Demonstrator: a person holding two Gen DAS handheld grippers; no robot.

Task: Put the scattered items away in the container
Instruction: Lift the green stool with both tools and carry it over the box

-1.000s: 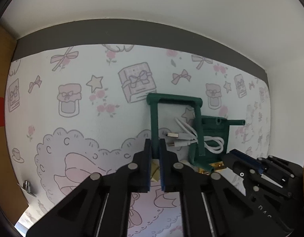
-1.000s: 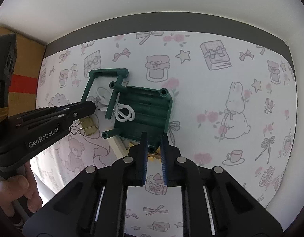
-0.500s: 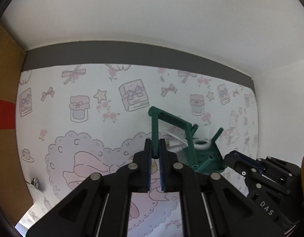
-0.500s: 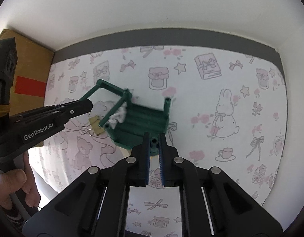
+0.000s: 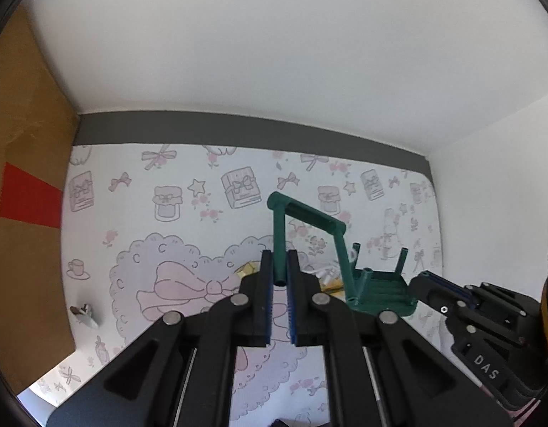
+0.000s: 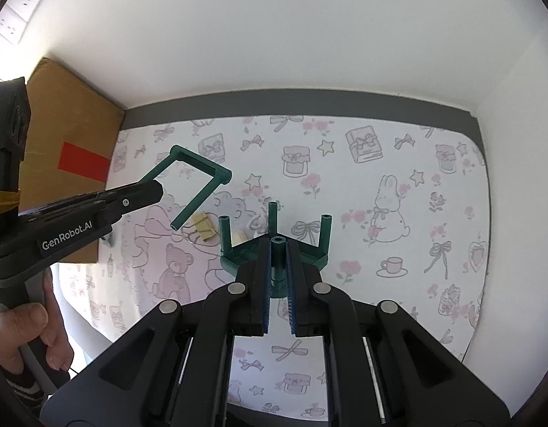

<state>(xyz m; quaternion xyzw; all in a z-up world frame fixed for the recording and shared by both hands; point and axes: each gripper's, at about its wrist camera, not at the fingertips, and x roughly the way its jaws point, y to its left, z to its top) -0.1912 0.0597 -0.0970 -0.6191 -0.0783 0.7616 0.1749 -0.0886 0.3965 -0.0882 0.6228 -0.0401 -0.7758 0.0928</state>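
My left gripper (image 5: 279, 270) is shut on one leg of a dark green U-shaped frame (image 5: 306, 213), held above the mat; it also shows in the right wrist view (image 6: 199, 170). My right gripper (image 6: 278, 259) is shut on a post of a dark green base with upright posts (image 6: 274, 249), held above the mat; it also shows in the left wrist view (image 5: 380, 290). A gold binder clip (image 6: 203, 226) and a white cable (image 5: 323, 270) lie on the mat under them. The frame and the base are apart.
A cardboard box with red tape (image 6: 74, 135) stands at the left edge of the patterned mat (image 6: 380, 163). A small metal clip (image 5: 83, 315) lies near the box. A white wall and grey strip run behind. A hand (image 6: 35, 323) holds the left gripper.
Both grippers have lifted and tilted up. The green frame has come apart from the base, and the white cable has dropped out onto the mat.
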